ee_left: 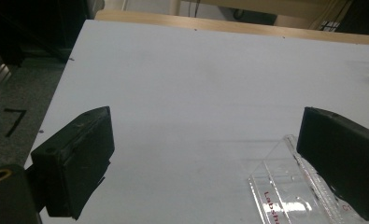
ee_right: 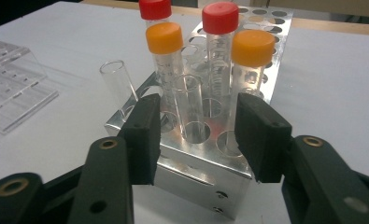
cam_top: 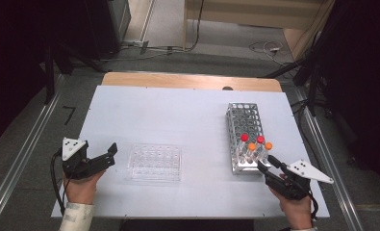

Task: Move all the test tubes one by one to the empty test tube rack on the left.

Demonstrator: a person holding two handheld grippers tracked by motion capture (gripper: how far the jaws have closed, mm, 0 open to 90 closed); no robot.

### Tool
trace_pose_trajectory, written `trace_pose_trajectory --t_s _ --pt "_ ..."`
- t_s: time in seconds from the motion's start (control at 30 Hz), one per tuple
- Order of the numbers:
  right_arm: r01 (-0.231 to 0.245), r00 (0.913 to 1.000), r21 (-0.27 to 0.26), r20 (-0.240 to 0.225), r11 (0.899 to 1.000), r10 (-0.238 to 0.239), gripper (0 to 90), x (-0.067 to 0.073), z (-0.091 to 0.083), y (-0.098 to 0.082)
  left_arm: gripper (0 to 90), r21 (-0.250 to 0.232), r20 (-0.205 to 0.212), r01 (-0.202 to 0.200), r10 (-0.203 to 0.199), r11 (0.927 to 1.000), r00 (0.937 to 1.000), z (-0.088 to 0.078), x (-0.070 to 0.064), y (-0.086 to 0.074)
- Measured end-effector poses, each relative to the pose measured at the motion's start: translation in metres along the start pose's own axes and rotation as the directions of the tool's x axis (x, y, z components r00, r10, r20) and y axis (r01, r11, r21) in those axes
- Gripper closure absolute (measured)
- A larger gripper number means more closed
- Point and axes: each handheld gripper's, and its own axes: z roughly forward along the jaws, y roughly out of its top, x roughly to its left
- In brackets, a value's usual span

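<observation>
A clear uncapped tube (ee_right: 188, 105) stands in the metal rack's (ee_right: 205, 163) near row, on the counter's (cam_top: 178, 115) right side; the right gripper's (ee_right: 198, 135) fingers flank it, half-closed, not touching; capped tubes (ee_right: 252, 65) behind; left gripper (cam_top: 108, 155) wide open.

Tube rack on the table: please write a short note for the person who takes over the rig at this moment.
Right tongs: half open, at the near end of the metal tube rack, with an uncapped clear tube between the jaws; the pads do not press on it yet.
Left tongs: open, empty, beside the clear well plate.
In the rack: two red-capped tubes, two orange-capped tubes, and a second uncapped tube at the corner.
Done: right tongs lined up on the tube.
Left: probably close on it and lift it out.
</observation>
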Motion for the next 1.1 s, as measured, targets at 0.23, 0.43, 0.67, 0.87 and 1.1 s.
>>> trace_pose_trajectory --t_s 0.23,0.43,0.67,0.87,1.1 --pt "0.031 0.9993 0.014 0.020 0.999 -0.031 61.2 0.005 0.010 -0.003 4.8 -0.002 0.001 -0.003 0.003 1.0000 1.0000 0.000 -0.001 0.000" --pt "0.050 0.9984 0.016 0.027 0.999 -0.050 67.4 0.007 0.014 -0.003 4.8 -0.011 0.010 0.009 -0.009 0.9999 0.9999 -0.001 -0.002 0.001" --pt "0.046 0.9979 0.005 0.045 0.999 -0.046 72.5 0.007 0.014 -0.001 4.8 -0.014 0.019 0.002 -0.002 0.9999 0.9998 -0.003 -0.004 0.002" --pt "0.058 0.9973 -0.028 0.046 0.998 -0.057 72.7 0.009 0.004 0.011 5.0 -0.019 0.032 -0.008 0.008 0.9998 0.9994 -0.004 -0.008 0.004" --pt "0.051 0.9980 -0.054 0.040 0.997 -0.048 73.2 0.009 -0.007 0.023 5.1 -0.020 0.047 -0.015 0.016 0.9997 0.9988 -0.007 -0.012 0.006"
